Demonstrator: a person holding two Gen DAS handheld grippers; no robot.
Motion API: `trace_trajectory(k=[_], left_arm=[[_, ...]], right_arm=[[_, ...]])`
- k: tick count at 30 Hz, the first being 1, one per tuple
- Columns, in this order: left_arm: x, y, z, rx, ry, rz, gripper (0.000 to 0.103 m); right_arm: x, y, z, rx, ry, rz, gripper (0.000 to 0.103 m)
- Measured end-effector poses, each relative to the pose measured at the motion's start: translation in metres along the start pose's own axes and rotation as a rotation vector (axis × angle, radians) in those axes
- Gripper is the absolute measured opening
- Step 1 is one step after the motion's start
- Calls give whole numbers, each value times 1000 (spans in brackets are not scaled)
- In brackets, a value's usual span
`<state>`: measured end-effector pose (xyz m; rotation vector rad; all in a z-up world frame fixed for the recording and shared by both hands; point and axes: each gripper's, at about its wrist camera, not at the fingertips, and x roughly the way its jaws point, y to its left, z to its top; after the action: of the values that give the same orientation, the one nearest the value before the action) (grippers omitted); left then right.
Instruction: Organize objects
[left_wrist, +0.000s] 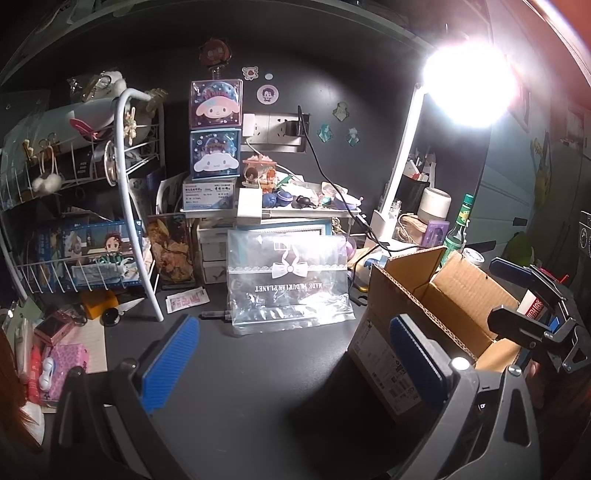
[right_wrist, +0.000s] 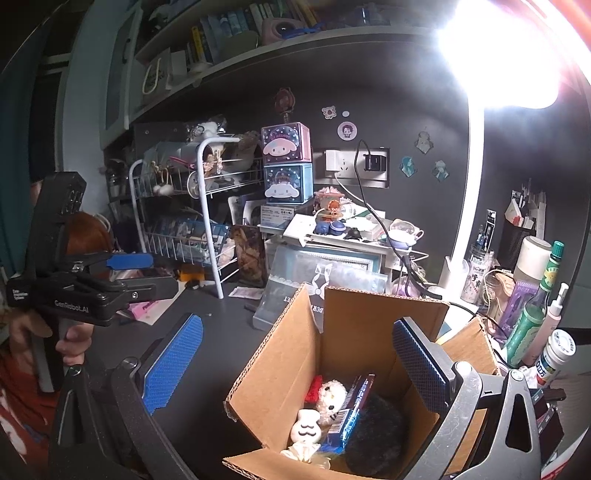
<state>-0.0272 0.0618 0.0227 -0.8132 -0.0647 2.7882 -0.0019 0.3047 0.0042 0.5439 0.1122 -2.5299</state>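
Observation:
An open cardboard box (right_wrist: 295, 354) stands on the dark desk (left_wrist: 258, 369); it also shows at the right of the left wrist view (left_wrist: 443, 306). Inside lie a small plush doll with a red bow (right_wrist: 330, 397), a white figurine (right_wrist: 306, 428), a blue packet (right_wrist: 351, 410) and a dark fuzzy thing (right_wrist: 376, 432). My right gripper (right_wrist: 295, 365) is open and empty, hovering over the box; it shows from the side in the left view (left_wrist: 524, 295). My left gripper (left_wrist: 295, 365) is open and empty above the desk left of the box; the right view shows it too (right_wrist: 140, 273).
A clear plastic bag with a bow print (left_wrist: 288, 280) leans mid-desk. A white wire rack (left_wrist: 122, 184) with clutter stands left. Stacked character boxes (left_wrist: 216, 129), a bright desk lamp (left_wrist: 465, 81), a green bottle (right_wrist: 535, 306), other bottles and cables crowd the back and right.

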Motion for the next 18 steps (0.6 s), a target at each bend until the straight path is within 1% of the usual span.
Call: trace_trajectory(k=[18], left_arm=[[3,-1,-1,5,3,2,102]], right_arm=[[2,1,-2,6,6,3,103]])
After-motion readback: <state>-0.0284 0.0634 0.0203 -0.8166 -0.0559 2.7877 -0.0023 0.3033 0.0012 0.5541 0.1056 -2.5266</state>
